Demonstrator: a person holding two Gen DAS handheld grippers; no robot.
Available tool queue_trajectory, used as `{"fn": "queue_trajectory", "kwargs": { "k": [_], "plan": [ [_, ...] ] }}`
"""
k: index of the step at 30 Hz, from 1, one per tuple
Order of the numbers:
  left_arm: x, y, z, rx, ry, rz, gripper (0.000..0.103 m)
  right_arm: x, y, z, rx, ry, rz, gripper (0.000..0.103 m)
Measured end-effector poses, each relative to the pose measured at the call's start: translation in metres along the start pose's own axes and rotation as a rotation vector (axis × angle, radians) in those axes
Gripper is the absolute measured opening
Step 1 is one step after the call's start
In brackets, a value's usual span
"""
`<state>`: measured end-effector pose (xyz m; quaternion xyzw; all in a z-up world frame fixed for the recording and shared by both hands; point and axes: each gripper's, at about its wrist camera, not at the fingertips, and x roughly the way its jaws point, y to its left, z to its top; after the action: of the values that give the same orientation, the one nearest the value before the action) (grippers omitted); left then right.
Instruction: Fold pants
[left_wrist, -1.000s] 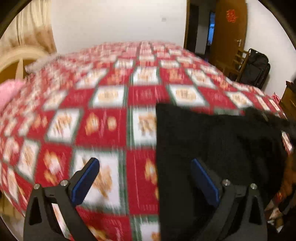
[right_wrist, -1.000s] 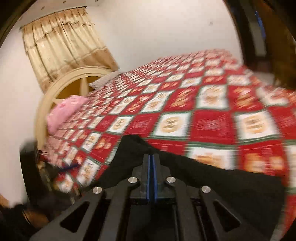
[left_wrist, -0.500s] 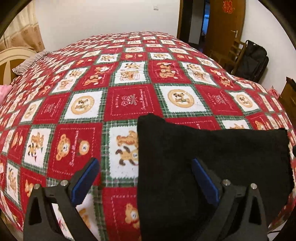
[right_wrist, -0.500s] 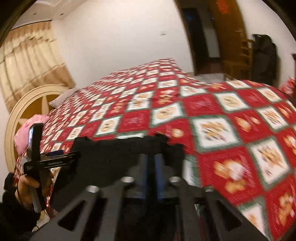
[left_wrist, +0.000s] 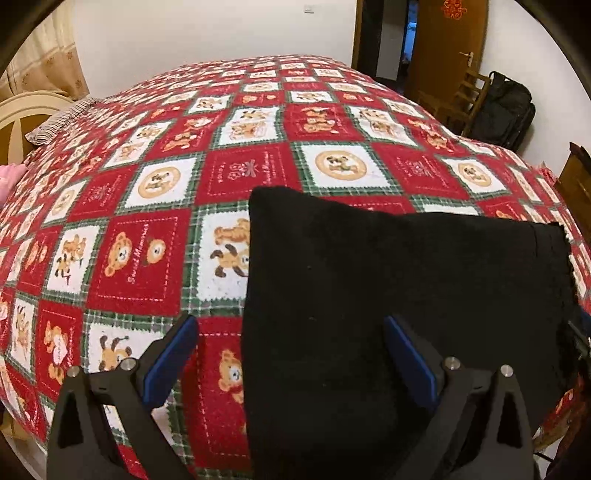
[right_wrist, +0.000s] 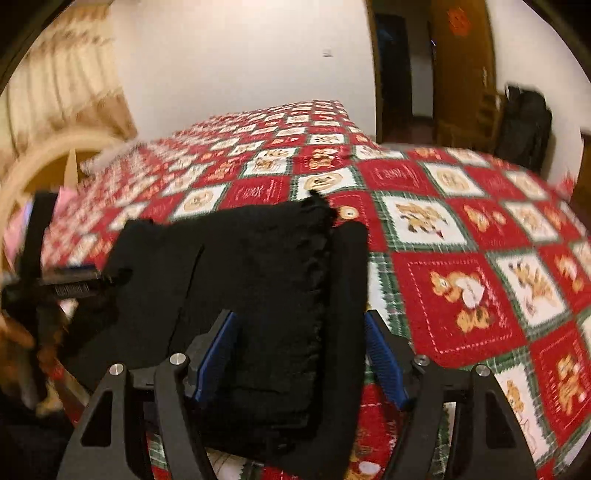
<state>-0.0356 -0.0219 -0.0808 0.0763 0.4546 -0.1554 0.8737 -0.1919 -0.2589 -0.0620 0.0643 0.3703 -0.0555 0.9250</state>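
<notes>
The black pants lie folded in a flat rectangle on the near edge of the bed. My left gripper is open and empty, hovering over their left edge. My right gripper is open, its jaws standing either side of the right end of the pants, where the gathered waistband shows. The left gripper and the hand that holds it also show at the left of the right wrist view.
The bed is covered by a red, white and green teddy-bear quilt. A cream round headboard and pillow stand at the left. A wooden door, a chair and a black bag stand at the right.
My right gripper was shut on the pants and has opened, leaving them flat on the quilt. My left gripper stayed open and has steadied over the pants' left edge.
</notes>
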Motion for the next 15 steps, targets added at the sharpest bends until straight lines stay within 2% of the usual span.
{"fn": "queue_trajectory", "kwargs": {
  "k": [3,5,7,9,12,15],
  "plan": [
    [-0.0001,0.0020,-0.0015,-0.014,0.002,0.000,0.102,0.0028,0.0065,-0.0007,-0.032,0.003,-0.034,0.070],
    [0.0010,0.0036,-0.0028,-0.037,0.011,-0.014,0.102,0.0023,0.0049,-0.0009,-0.029,0.001,-0.049,0.057],
    [0.0024,0.0024,-0.0038,-0.041,0.019,-0.030,0.102,0.0012,0.0036,-0.0005,-0.035,0.004,-0.059,0.053],
    [0.0029,0.0002,-0.0041,-0.035,0.021,-0.038,0.100,0.0011,0.0047,0.0003,-0.052,0.009,-0.062,0.052],
    [0.0012,-0.0041,-0.0041,-0.021,0.018,-0.053,0.093,0.0008,0.0114,0.0005,-0.082,0.007,-0.084,0.050],
    [0.0005,-0.0059,-0.0035,-0.010,0.017,-0.043,0.093,-0.0002,0.0085,0.0020,-0.058,0.005,-0.079,0.050]
  ]
}}
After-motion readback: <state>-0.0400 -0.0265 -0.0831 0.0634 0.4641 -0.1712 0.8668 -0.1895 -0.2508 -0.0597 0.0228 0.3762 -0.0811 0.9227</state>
